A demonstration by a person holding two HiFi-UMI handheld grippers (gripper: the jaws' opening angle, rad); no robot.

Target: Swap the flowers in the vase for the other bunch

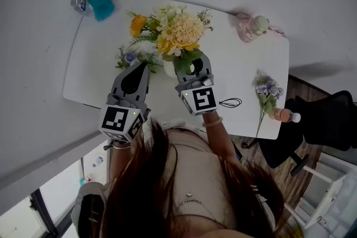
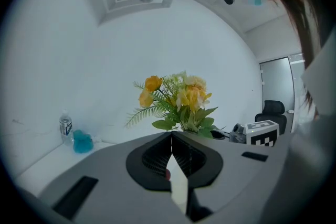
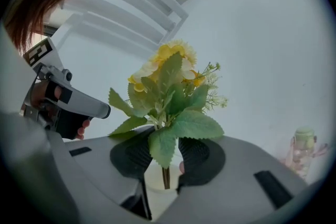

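Grippers: two, both nearest the person.
- Left gripper (image 1: 144, 66): clenched, nothing between the jaws. It is hovering just left of the vase (image 1: 168, 69), tip pointing at it.
- Right gripper (image 1: 193, 67): jaws are standing apart, released. One brown stem (image 3: 165, 177) and the vase's pale mouth are lying between them, and the pads are not pressing on either.

Vase: one, white, standing mid-table between the two gripper tips.

Bunches: two.
- Yellow bunch (image 1: 177, 30): sitting upright in the vase. Its blooms are hiding the vase's mouth from the head view. One broad green leaf is hanging across the right gripper's jaws in the right gripper view.
- Purple bunch (image 1: 268, 90): lying flat near the table's right edge, well apart from the vase.

A small blue-purple bloom (image 1: 130, 57) is showing left of the vase; I cannot tell whether it belongs to the yellow bunch.

Table (image 1: 95, 64): one, white. Near edge, right side:
- one black loop (image 1: 230, 102);
- one white-capped bottle (image 1: 284, 115), lying down.

Far edge:
- one water bottle (image 1: 80, 4), beside one teal object (image 1: 101, 5), at the left corner;
- one pink container (image 1: 252, 27), on the right.

Beyond the table's right end, one black chair (image 1: 329, 120) is standing.
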